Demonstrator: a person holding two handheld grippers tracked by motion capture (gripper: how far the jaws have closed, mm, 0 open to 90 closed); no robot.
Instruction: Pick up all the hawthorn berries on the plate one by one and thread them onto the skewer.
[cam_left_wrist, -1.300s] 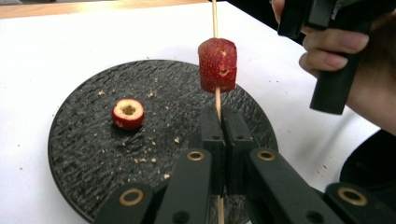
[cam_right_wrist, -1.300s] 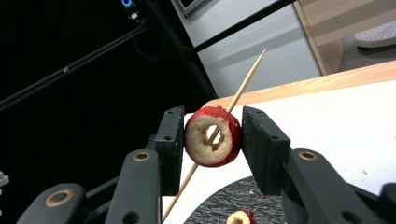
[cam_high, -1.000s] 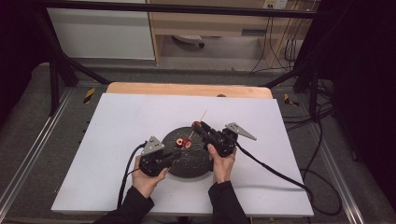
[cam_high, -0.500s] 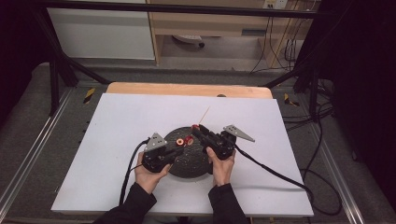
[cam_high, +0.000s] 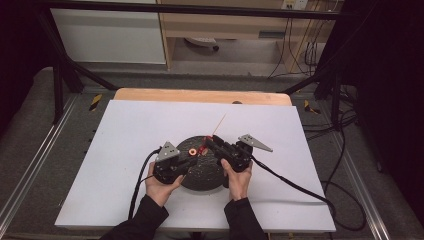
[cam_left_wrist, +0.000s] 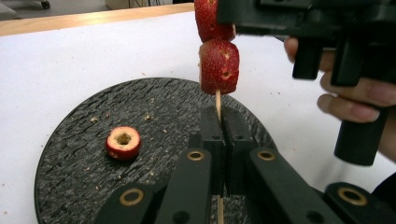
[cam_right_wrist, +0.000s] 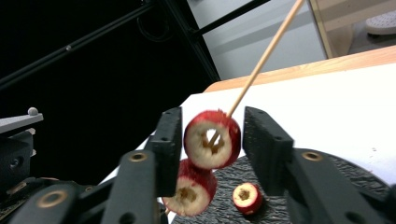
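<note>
Currently left gripper (cam_left_wrist: 219, 135) jaws clenched the thin wooden skewer (cam_left_wrist: 217, 100) over the round black slate plate (cam_left_wrist: 70, 154); right gripper (cam_right_wrist: 212, 140) jaws, just opening, bracketed its top red fruit ring (cam_right_wrist: 212, 139) without contact.

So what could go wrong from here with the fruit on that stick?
The right gripper has just been opening around the top fruit piece, with gaps either side, so that piece may slide or spin. The left gripper pinches the thin stick low down; it could bend or snap. A loose piece lies on the plate.
</note>
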